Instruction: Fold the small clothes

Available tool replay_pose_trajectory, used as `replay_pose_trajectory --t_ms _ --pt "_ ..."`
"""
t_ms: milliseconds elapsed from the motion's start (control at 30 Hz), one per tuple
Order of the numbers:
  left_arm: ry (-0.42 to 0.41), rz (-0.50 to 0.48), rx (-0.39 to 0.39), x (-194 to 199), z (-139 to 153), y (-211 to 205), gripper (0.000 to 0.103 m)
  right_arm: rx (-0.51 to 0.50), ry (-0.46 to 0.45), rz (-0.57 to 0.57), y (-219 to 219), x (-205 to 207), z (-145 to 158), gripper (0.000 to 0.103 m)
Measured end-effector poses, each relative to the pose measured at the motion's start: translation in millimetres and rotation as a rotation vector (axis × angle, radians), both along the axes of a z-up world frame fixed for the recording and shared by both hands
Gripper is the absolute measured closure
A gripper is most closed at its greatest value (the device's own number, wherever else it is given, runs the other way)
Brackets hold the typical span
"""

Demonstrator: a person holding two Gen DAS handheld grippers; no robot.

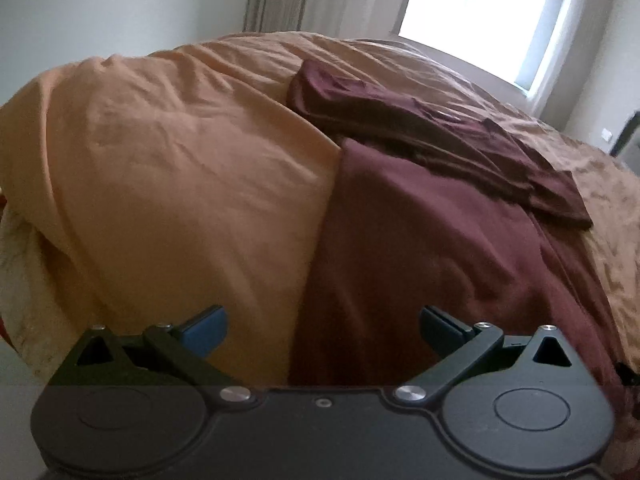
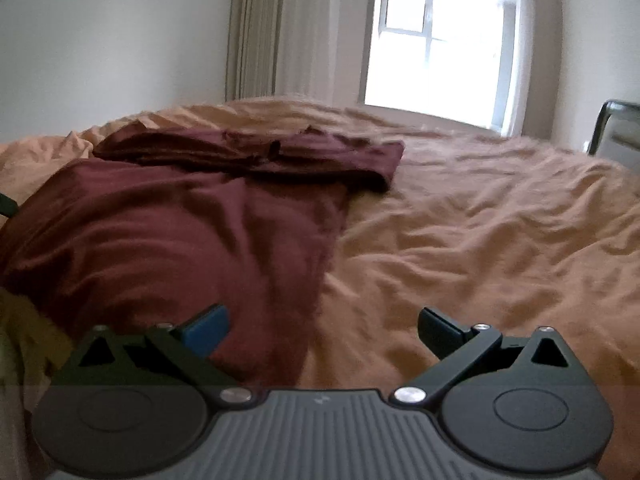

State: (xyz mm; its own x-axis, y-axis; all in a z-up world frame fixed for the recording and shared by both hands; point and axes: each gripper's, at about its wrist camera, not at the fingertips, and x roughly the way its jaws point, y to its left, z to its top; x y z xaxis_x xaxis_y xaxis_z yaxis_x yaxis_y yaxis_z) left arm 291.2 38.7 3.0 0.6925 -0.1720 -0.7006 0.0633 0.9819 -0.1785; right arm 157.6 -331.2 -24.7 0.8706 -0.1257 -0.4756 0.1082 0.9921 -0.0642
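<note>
The bed (image 2: pixel 500 220) is taking up most of the room in front of me, its tan cover (image 1: pixel 180 180) lying rumpled all over. A maroon garment (image 2: pixel 180 240) is lying spread on the cover, its near end running toward the two grippers and its far end doubled back on itself into a thick band (image 2: pixel 260 156). In the left wrist view that band (image 1: pixel 440 140) is sitting across the top of the garment (image 1: pixel 420 260), slanting off to one side. So I am judging the job as started but far from finished: one fold looks made at the far end, while the long lower part is lying open and wrinkled, waiting to be brought up or folded in from the sides.

I am seeing no basket, drawer or box in either view, so nothing is being held in any container; whether other clothes are waiting I cannot tell.

The left gripper (image 1: pixel 322 328) is hovering low over the garment's left edge, jaws spread wide and gripping nothing. The right gripper (image 2: pixel 322 328) is hanging above the garment's right edge, jaws likewise spread and empty.
</note>
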Motion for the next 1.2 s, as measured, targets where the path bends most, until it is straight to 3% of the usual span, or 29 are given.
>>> replay_pose_trajectory --t_ms 200,367,500,767,1033,1167,1200 --pt "-0.101 -0.085 0.103 -41 11 -27 0.001 -0.207 -0.120 0.084 29 -44 4 0.000" --pt "-0.115 -0.126 0.116 -62 13 -44 0.001 -0.407 -0.120 0.212 64 -57 -10 0.000" --pt "-0.128 -0.143 0.106 -79 11 -51 0.001 -0.544 -0.109 0.186 82 -50 -25 0.000" --pt "-0.172 -0.206 0.100 -106 1 -69 0.001 -0.645 -0.182 0.171 94 -50 -38 0.003" --pt "-0.191 -0.208 0.083 -117 -12 -77 0.001 -0.711 -0.217 0.247 108 -55 -54 0.048" --pt "-0.245 -0.221 0.053 -122 -10 -77 0.001 -0.637 -0.193 0.275 103 -47 -48 0.057" --pt "-0.254 -0.229 0.046 -122 -9 -77 0.001 -0.586 -0.181 0.283 99 -46 -44 0.068"
